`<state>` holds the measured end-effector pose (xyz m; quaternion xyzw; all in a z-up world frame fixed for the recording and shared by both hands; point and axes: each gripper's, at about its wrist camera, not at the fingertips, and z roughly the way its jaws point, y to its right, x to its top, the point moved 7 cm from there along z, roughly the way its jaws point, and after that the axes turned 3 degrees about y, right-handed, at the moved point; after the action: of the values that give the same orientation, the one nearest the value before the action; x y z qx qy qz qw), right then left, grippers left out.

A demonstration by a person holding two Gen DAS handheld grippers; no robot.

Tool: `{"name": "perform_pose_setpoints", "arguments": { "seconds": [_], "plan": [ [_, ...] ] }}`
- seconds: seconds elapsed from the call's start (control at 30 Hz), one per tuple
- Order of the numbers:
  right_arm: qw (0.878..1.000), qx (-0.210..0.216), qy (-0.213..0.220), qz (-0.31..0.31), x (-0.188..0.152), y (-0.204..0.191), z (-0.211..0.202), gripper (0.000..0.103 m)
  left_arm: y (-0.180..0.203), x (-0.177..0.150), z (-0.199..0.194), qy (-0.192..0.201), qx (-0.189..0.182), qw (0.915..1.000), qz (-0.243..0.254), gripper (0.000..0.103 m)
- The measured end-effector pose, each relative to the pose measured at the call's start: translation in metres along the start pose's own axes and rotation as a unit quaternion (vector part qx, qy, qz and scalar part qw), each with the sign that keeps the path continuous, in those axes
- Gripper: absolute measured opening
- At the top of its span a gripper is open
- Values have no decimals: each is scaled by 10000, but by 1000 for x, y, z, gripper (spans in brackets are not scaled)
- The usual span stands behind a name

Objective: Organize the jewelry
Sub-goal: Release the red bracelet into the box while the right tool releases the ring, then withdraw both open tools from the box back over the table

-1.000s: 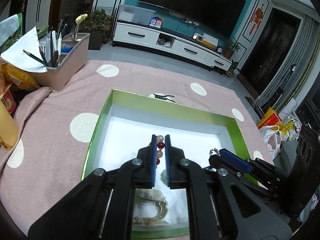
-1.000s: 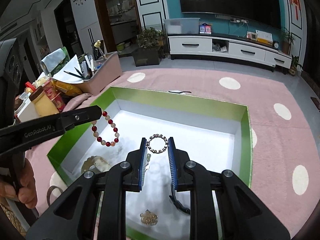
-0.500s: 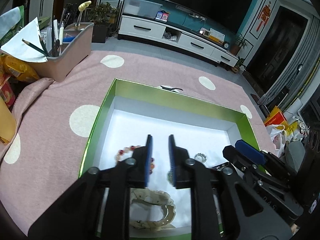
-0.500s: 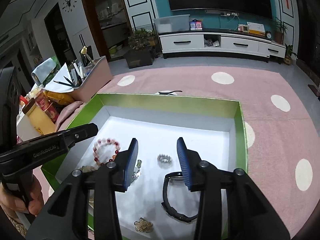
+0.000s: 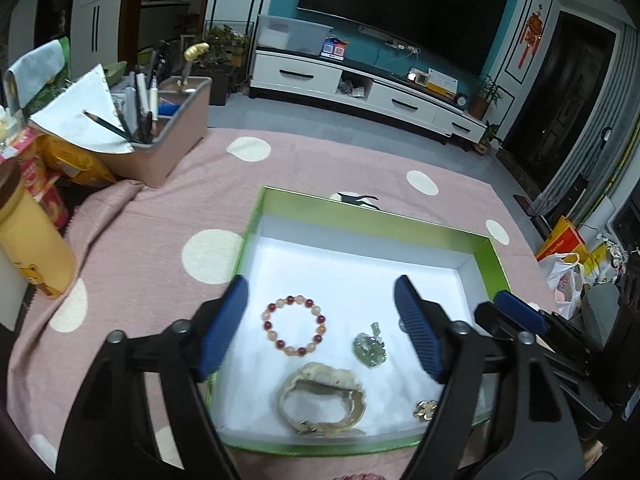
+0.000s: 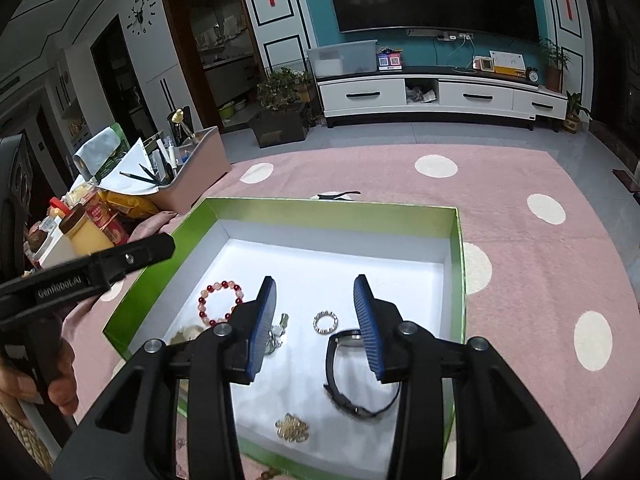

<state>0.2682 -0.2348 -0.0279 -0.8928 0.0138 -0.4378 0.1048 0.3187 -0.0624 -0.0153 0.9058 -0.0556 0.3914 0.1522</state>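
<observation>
A green-rimmed white box [image 5: 372,216] lies on a pink dotted cloth. On its floor rest a red-and-peach bead bracelet [image 5: 320,319], a jade pendant [image 5: 370,350], a cream carved bangle [image 5: 320,376] and a gold piece [image 5: 426,408]. My left gripper [image 5: 320,284] hovers above the bead bracelet, its jaws opening wide with nothing between them. My right gripper [image 6: 315,280] stands open over a small silver beaded ring [image 6: 316,322] and a black watch [image 6: 329,368], touching neither. The bead bracelet [image 6: 208,290] and the gold piece [image 6: 292,428] also show in the right wrist view.
A pink organizer bin [image 5: 160,148] with pens and paper stands at the back left. A yellow jar [image 5: 32,248] and snack packets crowd the left edge. A small black item [image 5: 356,200] lies behind the box. A hand [image 6: 60,380] holds the left gripper's handle.
The left gripper let go of the bead bracelet, which dropped flat into the box, and its jaws spread wide. The right gripper released the silver ring and opened. Both drew back a little.
</observation>
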Motion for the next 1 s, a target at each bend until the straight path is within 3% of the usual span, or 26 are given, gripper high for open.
{"name": "perform_pose_setpoints", "arguments": {
  "seconds": [0.2, 0.33, 0.4, 0.67, 1.0],
  "plan": [
    [9999, -7, 100, 23, -4, -1, -19, 49, -5, -2, -19, 11, 117, 9999, 106, 92],
    [9998, -4, 203, -5, -6, -4, -31, 61, -5, -6, -32, 54, 170, 9996, 199, 98],
    [9998, 32, 208, -11, -7, -6, -35, 61, -5, -8, -40, 90, 203, 9995, 237, 101],
    [9997, 10, 203, -111, -27, -11, -56, 64, -15, -22, -69, 193, 289, 9992, 203, 101],
    [9993, -149, 12, -350, -69, -8, -81, 65, -34, -72, -96, 358, 240, 9988, 227, 101]
  ]
}}
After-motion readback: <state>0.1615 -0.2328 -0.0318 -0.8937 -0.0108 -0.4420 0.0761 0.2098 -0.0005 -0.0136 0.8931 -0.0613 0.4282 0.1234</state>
